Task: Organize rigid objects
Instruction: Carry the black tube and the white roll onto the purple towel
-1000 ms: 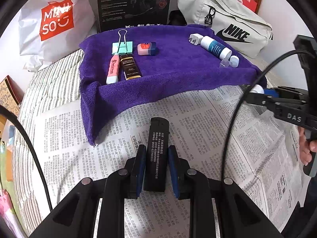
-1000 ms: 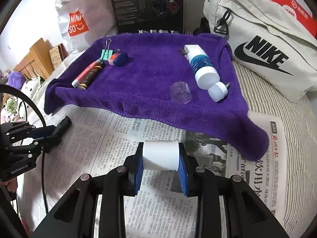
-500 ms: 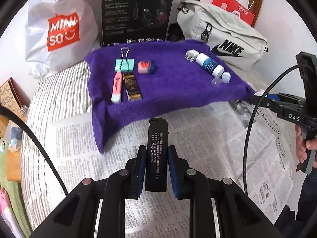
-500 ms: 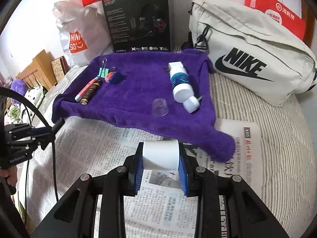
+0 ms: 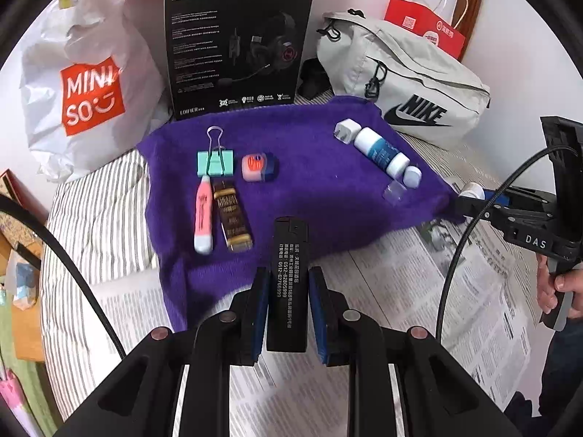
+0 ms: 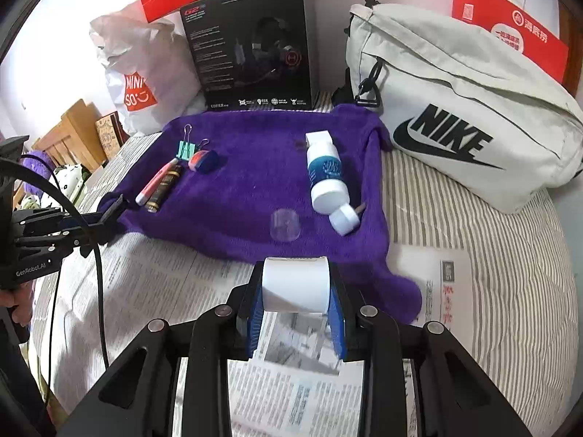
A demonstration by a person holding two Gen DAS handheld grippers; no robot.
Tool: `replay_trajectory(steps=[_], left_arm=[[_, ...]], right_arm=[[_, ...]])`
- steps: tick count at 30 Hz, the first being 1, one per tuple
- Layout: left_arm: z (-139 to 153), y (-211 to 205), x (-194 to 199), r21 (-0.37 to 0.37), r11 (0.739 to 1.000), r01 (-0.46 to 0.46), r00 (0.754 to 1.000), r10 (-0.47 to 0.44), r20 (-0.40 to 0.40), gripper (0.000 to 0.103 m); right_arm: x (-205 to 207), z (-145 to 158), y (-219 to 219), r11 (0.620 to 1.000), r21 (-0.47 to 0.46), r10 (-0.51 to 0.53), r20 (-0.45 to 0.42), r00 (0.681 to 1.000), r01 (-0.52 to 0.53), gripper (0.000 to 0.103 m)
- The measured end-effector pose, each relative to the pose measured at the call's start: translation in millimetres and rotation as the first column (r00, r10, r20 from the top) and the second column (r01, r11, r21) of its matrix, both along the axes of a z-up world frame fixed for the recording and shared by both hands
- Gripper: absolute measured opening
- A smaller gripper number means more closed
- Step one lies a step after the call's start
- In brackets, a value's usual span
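On the purple towel [image 5: 313, 182]: one binder clip [image 5: 215, 162], one bottle [image 5: 380, 153], two white plugs [image 5: 347, 130].

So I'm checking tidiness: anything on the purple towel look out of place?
The clear cap lies loose near the purple towel front edge, apart from the capped white bottle. Everything else sits in neat groups.

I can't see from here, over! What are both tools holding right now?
Left tool shut on black lighter. Right tool shut on white cylinder. Both near purple towel; clear cup lies just ahead of right.
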State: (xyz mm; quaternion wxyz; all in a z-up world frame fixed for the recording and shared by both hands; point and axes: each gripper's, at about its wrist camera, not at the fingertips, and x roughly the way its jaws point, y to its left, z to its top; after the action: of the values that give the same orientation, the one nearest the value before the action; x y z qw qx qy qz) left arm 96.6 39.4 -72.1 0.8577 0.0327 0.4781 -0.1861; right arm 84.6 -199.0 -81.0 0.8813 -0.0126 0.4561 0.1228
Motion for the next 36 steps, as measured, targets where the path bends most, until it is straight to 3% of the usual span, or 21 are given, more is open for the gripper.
replay_trajectory(steps=[8, 16, 24, 36], left_arm=[[-2, -7, 44, 0.017, 1.0, 0.02, 1.0, -0.02, -0.024, 0.021], [-28, -19, 82, 0.039, 0.999, 0.039, 0.996, -0.035, -0.08, 0.021], [-50, -27, 98, 0.048, 0.997, 0.058, 0.991, -0.052, -0.124, 0.021], [-57, -34, 101, 0.069, 0.995, 0.076, 0.99, -0.067, -0.125, 0.022]], right_arm=[[29, 1, 1, 1.0, 0.006, 0.007, -0.007, 1.0, -0.007, 0.031], [58, -5, 2, 1.0, 0.015, 0.005, -0.022, 1.0, -0.005, 0.031], [77, -12, 9, 1.0, 0.015, 0.017, -0.033, 0.999, -0.017, 0.031], [94, -22, 20, 0.999, -0.002, 0.053, -0.054, 0.997, -0.053, 0.031]])
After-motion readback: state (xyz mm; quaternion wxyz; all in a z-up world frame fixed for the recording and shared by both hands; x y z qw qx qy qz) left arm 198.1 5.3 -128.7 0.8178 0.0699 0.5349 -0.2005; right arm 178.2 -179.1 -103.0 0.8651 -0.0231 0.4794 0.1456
